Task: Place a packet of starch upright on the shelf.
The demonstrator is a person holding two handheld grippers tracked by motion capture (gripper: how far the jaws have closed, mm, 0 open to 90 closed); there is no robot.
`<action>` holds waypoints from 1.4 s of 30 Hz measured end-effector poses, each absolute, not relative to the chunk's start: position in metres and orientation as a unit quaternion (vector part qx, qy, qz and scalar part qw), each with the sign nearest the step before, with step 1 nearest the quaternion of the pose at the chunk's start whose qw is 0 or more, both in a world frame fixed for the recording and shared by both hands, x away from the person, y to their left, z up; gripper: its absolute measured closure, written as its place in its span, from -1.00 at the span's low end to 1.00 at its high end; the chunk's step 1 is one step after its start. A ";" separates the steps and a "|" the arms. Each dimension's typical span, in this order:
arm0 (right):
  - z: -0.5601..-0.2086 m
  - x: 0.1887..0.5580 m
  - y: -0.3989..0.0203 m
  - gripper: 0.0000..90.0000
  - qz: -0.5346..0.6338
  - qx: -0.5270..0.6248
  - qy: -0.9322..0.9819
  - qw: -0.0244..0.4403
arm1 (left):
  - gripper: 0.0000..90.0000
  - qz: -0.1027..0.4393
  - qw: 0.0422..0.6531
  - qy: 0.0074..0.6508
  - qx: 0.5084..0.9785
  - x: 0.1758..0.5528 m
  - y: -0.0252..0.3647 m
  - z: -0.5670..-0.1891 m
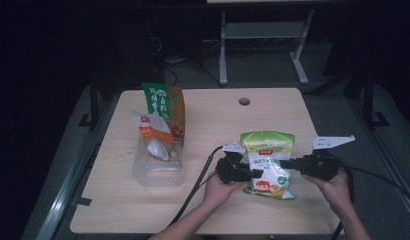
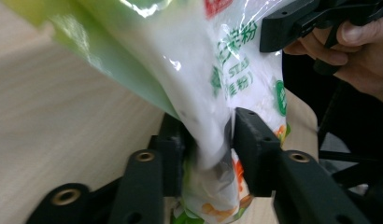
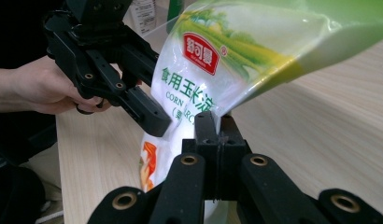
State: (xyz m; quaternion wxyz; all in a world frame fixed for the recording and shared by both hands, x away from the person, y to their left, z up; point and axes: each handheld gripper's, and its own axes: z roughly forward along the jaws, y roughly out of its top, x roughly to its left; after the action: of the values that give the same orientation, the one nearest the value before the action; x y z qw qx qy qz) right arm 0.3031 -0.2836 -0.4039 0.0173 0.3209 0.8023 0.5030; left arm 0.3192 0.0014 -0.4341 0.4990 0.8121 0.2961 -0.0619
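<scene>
Cornstarch bag (image 1: 268, 162) hung upright between both grippers, near the front edge of the table (image 1: 213, 210), its bottom just above or barely on the wood; the high view could not settle which. Left gripper (image 1: 253, 173) pinched the bag's left edge, right gripper (image 1: 284, 163) its right edge, each held by a hand (image 1: 218, 189) reaching in from the near side.

Left gripper view: jaws narrowed on a fold of the bag's lower side, the plastic bunched and pressed between the pads (image 2: 245, 135). Right gripper view: jaws drawn almost flat together, with only thin film of the bag's edge (image 3: 216, 122) caught between them. That view also showed the left gripper (image 3: 154, 122) gripping the far edge, and the red label and printed lettering, which the high view left too small to read.

Farther back, left of centre, a clear plastic bin (image 1: 158, 167) stood well apart from the bag, holding a small orange-and-white packet (image 1: 153, 127) that leaned against a taller green-and-orange bag (image 1: 165, 107). Neither gripper view gave the bin's position clearly.

Judged step: bag lifted and steadied two-handed, transfer to the bin likely pending. Next move would call for carrying both hands leftward and away together, keeping equal tension so the slippery film did not slide from the right-hand pinch, then lowering into the open space beside the packets.
</scene>
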 end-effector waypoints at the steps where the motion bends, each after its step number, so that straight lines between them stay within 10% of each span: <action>1: -0.403 0.303 -0.281 1.00 0.504 0.319 0.803 0.019 | 0.52 -0.054 0.499 0.296 0.812 0.318 0.002 -0.432; 21: -0.401 0.301 -0.255 0.58 0.445 0.299 0.844 0.018 | 0.64 0.038 0.481 0.248 0.840 0.301 0.000 -0.425; 42: -0.396 0.299 -0.254 0.98 0.443 0.313 0.839 0.041 | 0.22 0.063 0.471 0.251 0.843 0.295 0.019 -0.421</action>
State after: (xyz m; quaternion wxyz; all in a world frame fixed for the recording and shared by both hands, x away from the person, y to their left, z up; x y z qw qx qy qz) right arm 0.2987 -0.2539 -0.3956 0.0410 0.3134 0.8389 0.4431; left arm 0.2950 0.0192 -0.4207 0.4709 0.8433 0.2510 0.0634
